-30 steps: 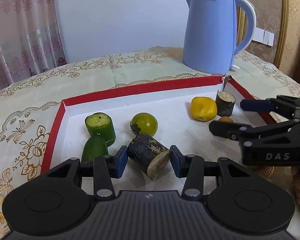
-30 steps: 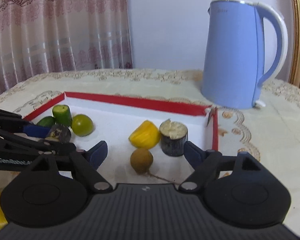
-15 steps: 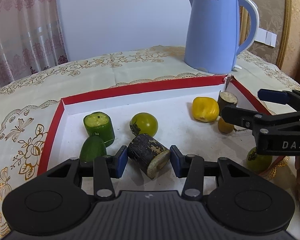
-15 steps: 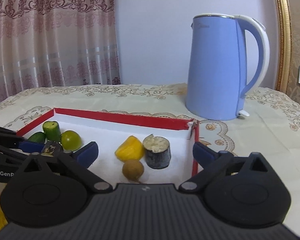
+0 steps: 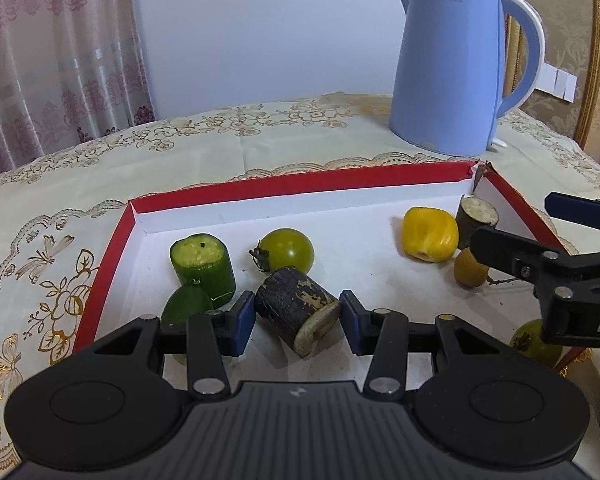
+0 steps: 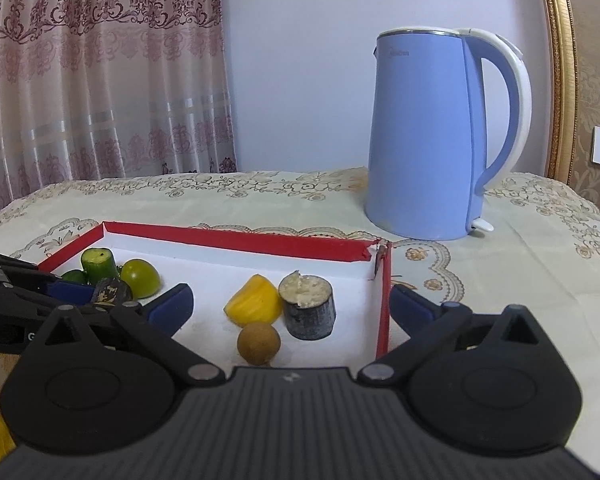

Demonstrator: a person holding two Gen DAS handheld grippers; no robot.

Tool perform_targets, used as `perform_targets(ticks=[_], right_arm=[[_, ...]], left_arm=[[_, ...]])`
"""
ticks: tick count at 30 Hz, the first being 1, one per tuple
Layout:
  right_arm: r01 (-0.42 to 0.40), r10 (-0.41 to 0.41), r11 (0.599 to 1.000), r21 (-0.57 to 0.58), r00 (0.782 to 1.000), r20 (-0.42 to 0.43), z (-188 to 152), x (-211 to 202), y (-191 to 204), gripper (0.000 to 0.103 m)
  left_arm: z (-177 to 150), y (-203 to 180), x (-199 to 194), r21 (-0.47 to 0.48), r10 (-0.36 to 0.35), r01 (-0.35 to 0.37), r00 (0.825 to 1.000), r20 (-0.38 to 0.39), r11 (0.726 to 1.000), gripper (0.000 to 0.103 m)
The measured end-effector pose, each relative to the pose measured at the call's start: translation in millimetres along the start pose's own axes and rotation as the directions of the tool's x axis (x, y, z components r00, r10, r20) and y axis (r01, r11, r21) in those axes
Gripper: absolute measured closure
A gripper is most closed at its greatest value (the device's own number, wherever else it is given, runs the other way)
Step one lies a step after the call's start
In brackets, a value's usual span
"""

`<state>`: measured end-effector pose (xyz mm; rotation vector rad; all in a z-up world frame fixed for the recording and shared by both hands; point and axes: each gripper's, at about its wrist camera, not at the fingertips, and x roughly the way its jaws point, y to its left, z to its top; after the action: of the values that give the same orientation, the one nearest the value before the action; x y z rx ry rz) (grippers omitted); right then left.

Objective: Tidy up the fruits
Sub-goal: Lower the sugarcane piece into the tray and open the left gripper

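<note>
The left gripper (image 5: 298, 320) pinches a dark bark-skinned cylinder (image 5: 296, 306) lying on its side, low over the white floor of the red-rimmed tray (image 5: 300, 184). Just ahead of its fingers sit a green tomato (image 5: 288, 249) and a cut green chunk (image 5: 203, 263). The right gripper (image 6: 290, 304) stands spread wide, holding nothing; between its fingers lie a small brown fruit (image 6: 259, 343), a yellow piece (image 6: 254, 300) and a dark upright stump (image 6: 309, 306).

Red-rimmed white tray (image 5: 300, 186), pale blue kettle (image 5: 448, 80), cream gold-embroidered tablecloth (image 5: 60, 248), pink floral-patterned curtain (image 6: 100, 80).
</note>
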<state>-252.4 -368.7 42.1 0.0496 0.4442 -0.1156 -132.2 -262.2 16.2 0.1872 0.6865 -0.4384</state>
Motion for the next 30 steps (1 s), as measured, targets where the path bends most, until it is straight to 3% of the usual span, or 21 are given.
perform_targets(ticks=[10, 30], right_arm=[[0.041, -0.041, 0.998, 0.041, 0.999, 0.007, 1.3, -0.1, -7.7, 0.0], [0.022, -0.022, 0.999, 0.044, 1.0, -0.006, 1.3, 1.4, -7.9, 0.0]], left_arm=[[3.8, -6.7, 5.2, 0.034, 0.033, -0.033, 0.999, 0.001, 0.999, 0.058], [4.0, -6.1, 6.3, 0.042, 0.023, -0.022, 1.0, -0.011, 0.999, 0.054]])
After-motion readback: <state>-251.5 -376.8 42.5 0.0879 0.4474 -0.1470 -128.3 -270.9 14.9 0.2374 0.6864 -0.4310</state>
